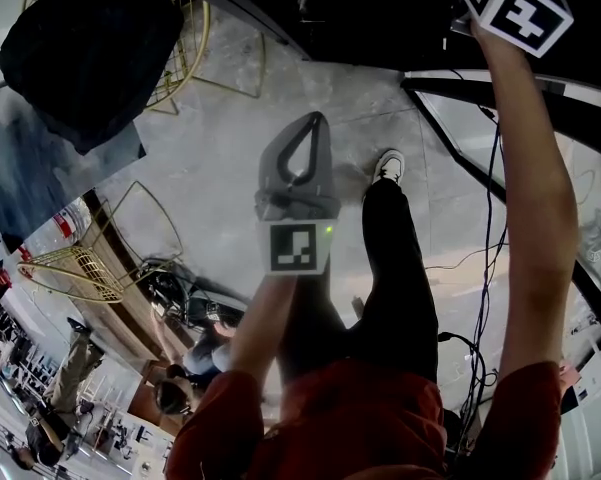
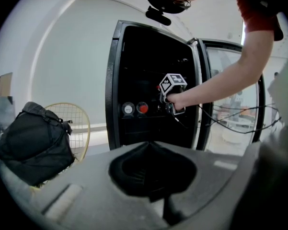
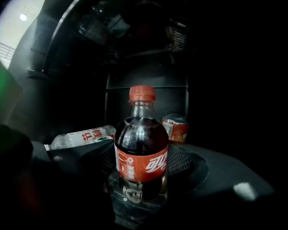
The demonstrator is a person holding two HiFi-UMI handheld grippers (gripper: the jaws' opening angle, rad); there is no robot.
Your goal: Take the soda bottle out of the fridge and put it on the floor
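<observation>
Inside the dark fridge (image 2: 114, 80) a soda bottle (image 3: 141, 152) with a red cap and red label stands upright. My right gripper (image 3: 142, 163) is shut on it, its pads pressed against the bottle's sides at label height. From the left gripper view, the right gripper's marker cube (image 2: 172, 84) sits at the fridge's middle shelf. In the head view that cube (image 1: 515, 6) is at the top right, its jaws hidden. My left gripper (image 1: 317, 120) hangs over the grey floor (image 1: 230, 138), shut and holding nothing.
A clear water bottle (image 3: 84, 138) lies on its side left of the soda, with a red can (image 3: 175, 127) behind it. The glass fridge door (image 2: 230, 95) stands open at right, with cables (image 1: 485, 268) hanging by it. A black bag (image 2: 33, 143) rests on a gold wire chair (image 2: 76, 123).
</observation>
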